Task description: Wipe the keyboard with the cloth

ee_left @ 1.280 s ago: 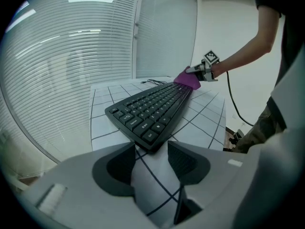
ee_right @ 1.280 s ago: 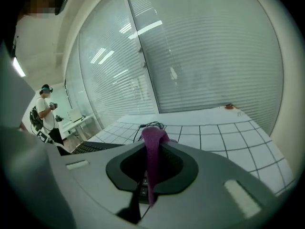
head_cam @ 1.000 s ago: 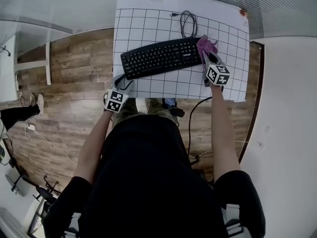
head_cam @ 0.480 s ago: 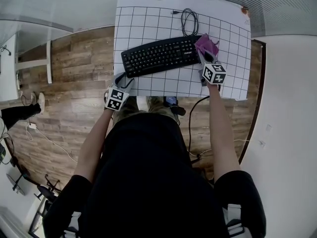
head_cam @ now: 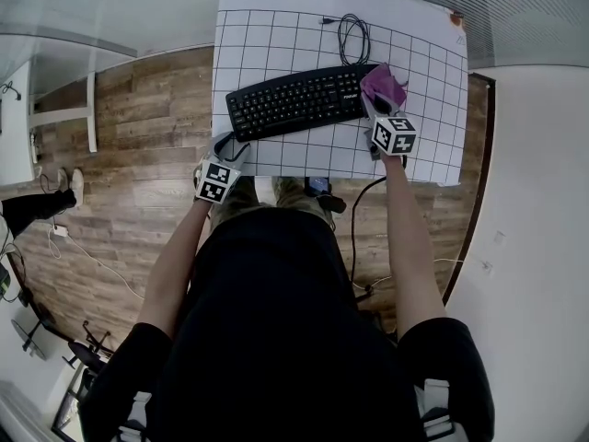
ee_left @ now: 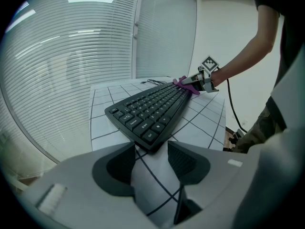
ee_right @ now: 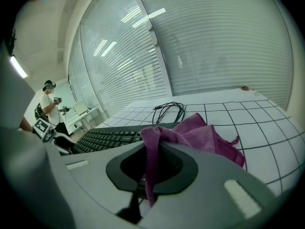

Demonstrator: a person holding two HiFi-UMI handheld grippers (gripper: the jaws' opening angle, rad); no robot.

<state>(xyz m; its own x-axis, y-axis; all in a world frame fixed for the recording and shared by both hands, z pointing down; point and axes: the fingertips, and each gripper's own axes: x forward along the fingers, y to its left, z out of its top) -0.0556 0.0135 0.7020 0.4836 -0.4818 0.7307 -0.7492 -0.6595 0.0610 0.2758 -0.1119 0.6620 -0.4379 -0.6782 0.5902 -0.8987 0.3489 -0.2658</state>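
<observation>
Keyboard: black, lay slantwise across the middle of the mat, right end farther from the person than the left end.
Mat: white with a black grid, covered the tabletop under everything named here.
Cloth: purple, bunched at the keyboard's right end; spread partly over the last keys and partly onto the mat beside them.
Right gripper: pinched the cloth, jaws pressed together on a fold of it; in the right gripper view a strip of the cloth ran down between the dark pads and hung below them.
Right gripper's place: over the keyboard's right end, marker cube toward the person, forearm stretched over the mat's near edge.
Left gripper: spread, jaws apart with nothing gripped; in the left gripper view only gridded mat showed in the gap.
Left gripper's place: at the mat's near left corner, just short of the keyboard's left end; contact with it could not be made out.
Cable: thin, black, looped on the mat beyond the keyboard, apart from the cloth.
Small reddish item: sat at the mat's far right corner, too small to identify.
Floor: wood planks, seen left of the table.
Second person: stood far off, in the right gripper view only.
</observation>
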